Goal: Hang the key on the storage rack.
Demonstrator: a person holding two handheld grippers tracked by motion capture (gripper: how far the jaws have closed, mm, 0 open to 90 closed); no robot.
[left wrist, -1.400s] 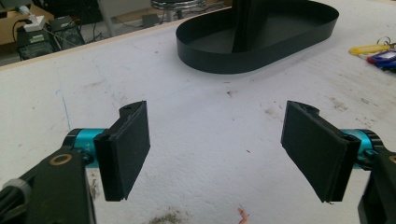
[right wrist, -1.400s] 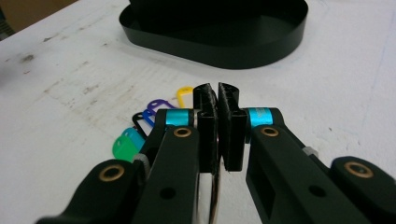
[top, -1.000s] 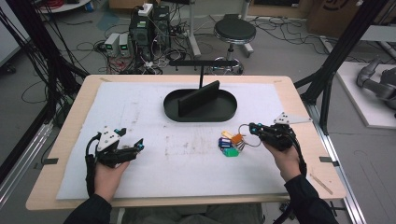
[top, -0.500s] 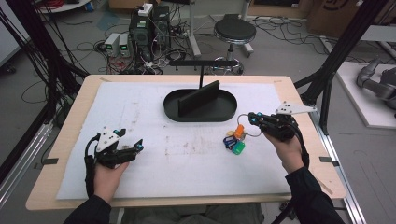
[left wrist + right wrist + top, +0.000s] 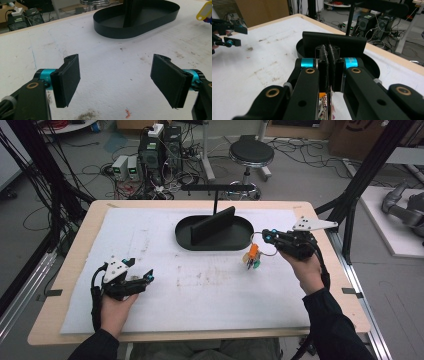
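right claw (image 5: 266,238): jaws pressed together on the thin wire ring of a key bunch (image 5: 251,258); seen pinched flat in the right gripper view (image 5: 329,53), tags peeking out below the jaws
key bunch: hanging clear of the white mat, orange tag uppermost, darker and green tags dangling under it; slung from the ring just left of the claw tips, on the person's side of the tray's right end
long axis of the bunch: near vertical, tags straight down from the ring, slightly tilted toward the person
black oval tray (image 5: 184,236): just beyond and left of the hanging bunch, apart from it; upright divider slab (image 5: 212,225) running slantwise along its length
stand above tray: thin post with a crossbar (image 5: 218,187) rising behind the tray, well above the level of the bunch
direction that matters: tray and stand both lie left and away from the right claw, so likely a carry leftward and forward with the tags kept off the rim
left claw (image 5: 148,276): jaws spread wide, nothing between them (image 5: 117,80), resting low over the mat at the near left
nearer hand: right one by far; left claw well apart from bunch and tray
table (image 5: 325,285): wooden edge bare around the mat
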